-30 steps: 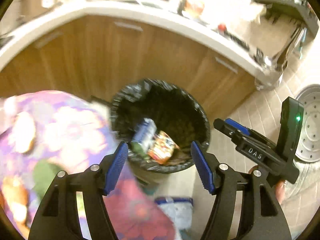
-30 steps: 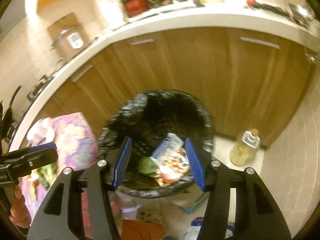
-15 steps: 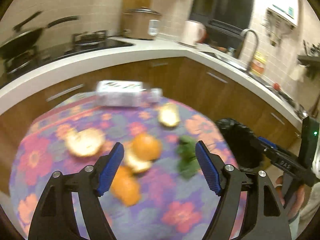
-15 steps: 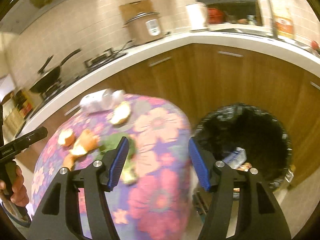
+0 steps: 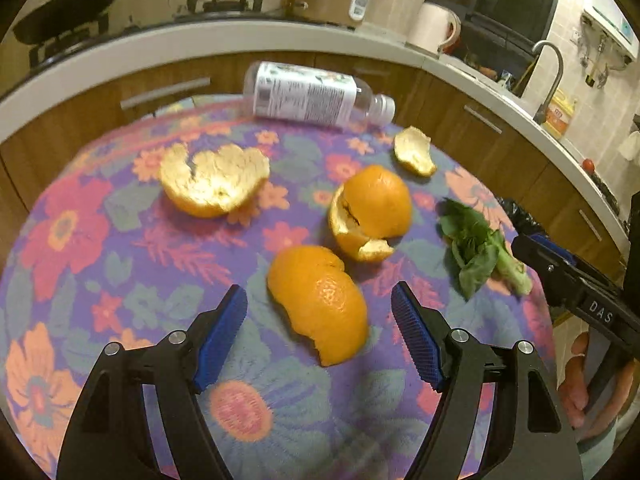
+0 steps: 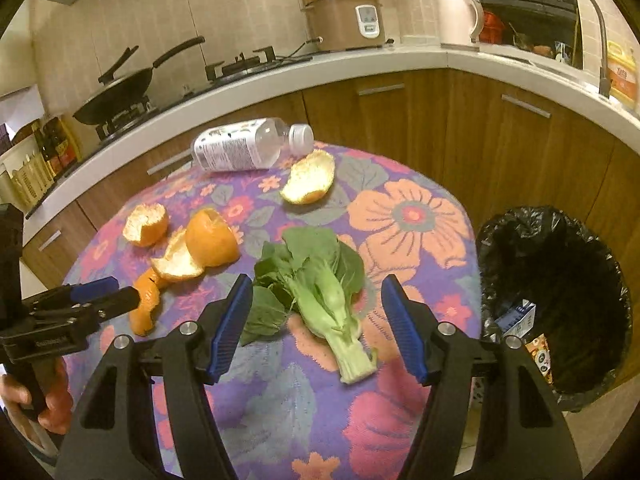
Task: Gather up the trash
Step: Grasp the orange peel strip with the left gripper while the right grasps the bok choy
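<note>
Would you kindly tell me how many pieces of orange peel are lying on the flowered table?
4: one between the left gripper's fingers, one beyond it, one far left, one beside the bottle's cap.

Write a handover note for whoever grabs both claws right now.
Left claw: open, empty, over the nearest orange peel.
Right claw: jaws opening, empty, over the bok choy.
On the floral table: four peel pieces, the greens, a plastic bottle lying on its side.
Done: some wrappers lie in the bin, right of the table.
Left: everything on the table.
</note>
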Demonstrator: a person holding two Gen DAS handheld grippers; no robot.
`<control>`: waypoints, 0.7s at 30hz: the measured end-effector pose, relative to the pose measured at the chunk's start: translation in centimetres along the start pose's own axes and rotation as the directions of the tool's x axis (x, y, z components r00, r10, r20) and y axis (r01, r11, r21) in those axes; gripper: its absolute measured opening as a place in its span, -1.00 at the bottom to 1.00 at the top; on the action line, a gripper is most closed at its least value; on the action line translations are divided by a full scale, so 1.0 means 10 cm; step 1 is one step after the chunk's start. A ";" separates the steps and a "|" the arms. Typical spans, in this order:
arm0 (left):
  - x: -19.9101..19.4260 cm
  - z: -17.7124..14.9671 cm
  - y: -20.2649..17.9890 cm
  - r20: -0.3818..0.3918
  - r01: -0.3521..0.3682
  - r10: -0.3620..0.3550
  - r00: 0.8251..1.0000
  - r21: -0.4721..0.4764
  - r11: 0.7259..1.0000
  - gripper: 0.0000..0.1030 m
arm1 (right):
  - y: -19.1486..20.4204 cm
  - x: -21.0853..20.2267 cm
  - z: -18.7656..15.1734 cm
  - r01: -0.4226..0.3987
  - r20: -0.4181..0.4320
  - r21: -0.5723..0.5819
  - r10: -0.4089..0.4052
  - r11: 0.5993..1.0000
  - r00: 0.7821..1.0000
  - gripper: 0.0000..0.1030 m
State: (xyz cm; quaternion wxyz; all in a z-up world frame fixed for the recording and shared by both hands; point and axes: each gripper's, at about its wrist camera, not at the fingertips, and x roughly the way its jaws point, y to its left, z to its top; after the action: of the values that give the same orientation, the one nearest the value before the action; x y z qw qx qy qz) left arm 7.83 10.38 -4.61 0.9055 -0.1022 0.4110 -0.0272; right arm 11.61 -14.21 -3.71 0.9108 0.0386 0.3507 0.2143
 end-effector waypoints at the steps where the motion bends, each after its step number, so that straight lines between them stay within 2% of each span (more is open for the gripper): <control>1: 0.03 -0.01 -0.01 -0.006 0.000 0.000 1.000 0.002 1.000 0.41 | -0.01 0.02 -0.01 -0.004 -0.012 0.004 0.004 1.000 1.000 0.22; 4: 0.12 -0.01 -0.05 -0.020 -0.035 0.036 0.999 0.017 0.999 0.41 | -0.03 0.03 0.00 -0.011 -0.012 0.012 0.011 1.000 1.000 0.22; 7: 0.18 -0.03 -0.05 -0.017 -0.067 0.067 0.998 0.017 0.998 0.29 | -0.01 0.07 0.00 -0.013 -0.032 0.002 0.013 1.000 0.999 0.22; 10: 0.17 -0.03 -0.07 -0.010 -0.100 0.100 0.995 0.026 0.995 0.07 | 0.03 0.10 0.02 -0.005 -0.037 -0.009 0.005 1.000 0.999 0.22; 15: 0.16 -0.07 -0.10 0.008 -0.141 0.141 0.990 0.040 0.989 -0.46 | 0.09 0.19 0.03 0.003 -0.080 -0.041 -0.006 0.999 0.997 0.26; 17: 0.15 -0.07 -0.09 0.013 -0.137 0.136 0.991 0.031 0.990 -0.55 | 0.13 0.25 0.04 0.009 -0.109 -0.061 -0.015 0.998 0.994 0.35; 21: 0.12 -0.08 -0.01 0.021 -0.114 0.115 0.993 -0.009 0.993 -0.67 | 0.15 0.38 0.04 0.039 -0.166 -0.069 -0.051 0.997 0.985 0.36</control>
State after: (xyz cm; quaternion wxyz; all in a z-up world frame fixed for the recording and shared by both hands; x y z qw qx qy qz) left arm 8.05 9.97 -5.95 0.9096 -0.0824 0.4063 0.0275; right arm 13.87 -11.22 -5.43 0.8834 -0.0176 0.4197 0.2076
